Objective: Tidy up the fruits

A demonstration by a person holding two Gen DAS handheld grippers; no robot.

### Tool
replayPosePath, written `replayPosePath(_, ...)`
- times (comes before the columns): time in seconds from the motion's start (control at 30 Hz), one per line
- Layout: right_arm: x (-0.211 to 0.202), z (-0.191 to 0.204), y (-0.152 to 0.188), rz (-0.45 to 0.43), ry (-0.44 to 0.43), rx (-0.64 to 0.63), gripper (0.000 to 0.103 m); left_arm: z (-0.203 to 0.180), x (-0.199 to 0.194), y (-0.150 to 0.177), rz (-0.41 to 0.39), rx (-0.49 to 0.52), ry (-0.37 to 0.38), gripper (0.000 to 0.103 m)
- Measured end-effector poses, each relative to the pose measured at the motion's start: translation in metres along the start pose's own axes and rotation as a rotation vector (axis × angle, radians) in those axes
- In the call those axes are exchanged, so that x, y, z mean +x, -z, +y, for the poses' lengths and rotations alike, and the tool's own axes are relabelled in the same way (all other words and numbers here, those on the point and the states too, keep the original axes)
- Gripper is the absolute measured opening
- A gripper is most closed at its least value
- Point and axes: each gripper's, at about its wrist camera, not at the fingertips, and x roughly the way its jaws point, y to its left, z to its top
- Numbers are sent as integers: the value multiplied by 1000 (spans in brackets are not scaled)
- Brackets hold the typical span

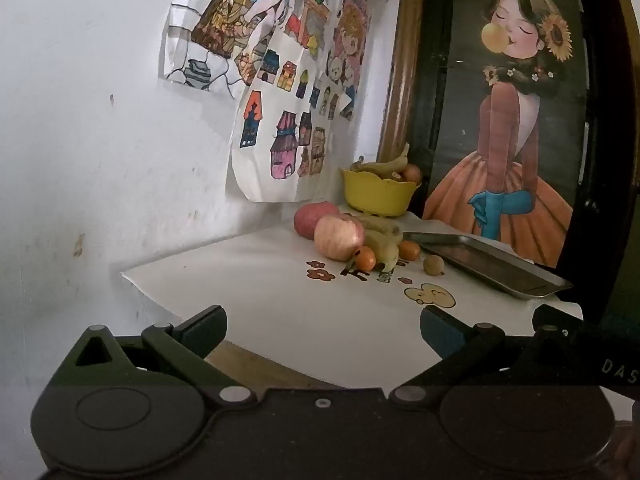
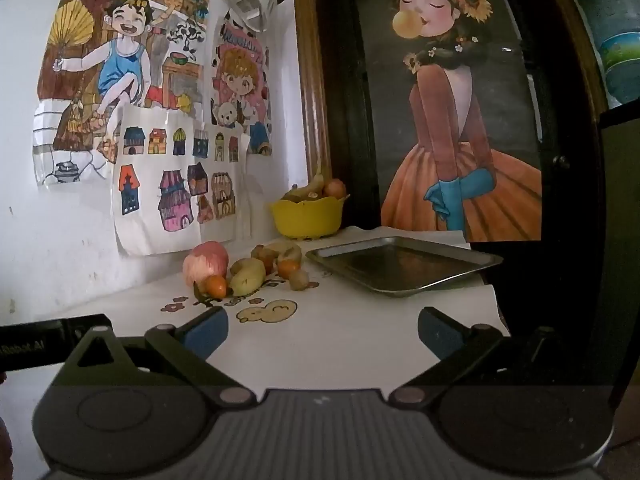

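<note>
Both tongs stand wide and empty, held back at the near edge of the white paper-covered bench (image 2: pixel 340 344). Left tongs (image 1: pixel 322 330) and right tongs (image 2: pixel 322 330) have nothing between their blue pads.

The loose fruit lies in a heap ahead of both, toward the wall: a red-streaked round apple (image 2: pixel 206 262) with a second reddish apple (image 1: pixel 314 218) behind it, a yellow-green pear-like fruit (image 2: pixel 248 276), small orange tangerines (image 2: pixel 216 285), a little tan round fruit (image 2: pixel 299 279). Farther back sits a scalloped yellow plastic bowl (image 2: pixel 308 216) already holding fruit. An empty rectangular metal tray (image 2: pixel 400 264) lies to the right of the heap, its long axis running roughly left-right across the right wrist view.

From the left tongs the heap sits nearly dead ahead — from the right tongs it lies ahead and left, with the tray straight in front. Judgement: the left hand looks better lined up on the heap, the right on the tray. No fruit is on the tray yet.
</note>
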Motion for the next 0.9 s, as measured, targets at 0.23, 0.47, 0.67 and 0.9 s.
replayPosePath(0.23, 2, 0, 4, -1, 1, -2, 103, 2, 0, 3, 7, -2, 2, 102)
replayPosePath(0.47, 2, 4, 5, 13, 5, -11, 103, 3, 3, 7, 8, -12, -3, 102)
replayPosePath(0.67, 2, 4, 3, 16, 3, -23, 103, 5, 3, 4, 13, -22, -2, 102)
replayPosePath(0.9, 2, 4, 3, 19, 4, -26, 103, 5, 3, 3, 15, -23, 0, 102)
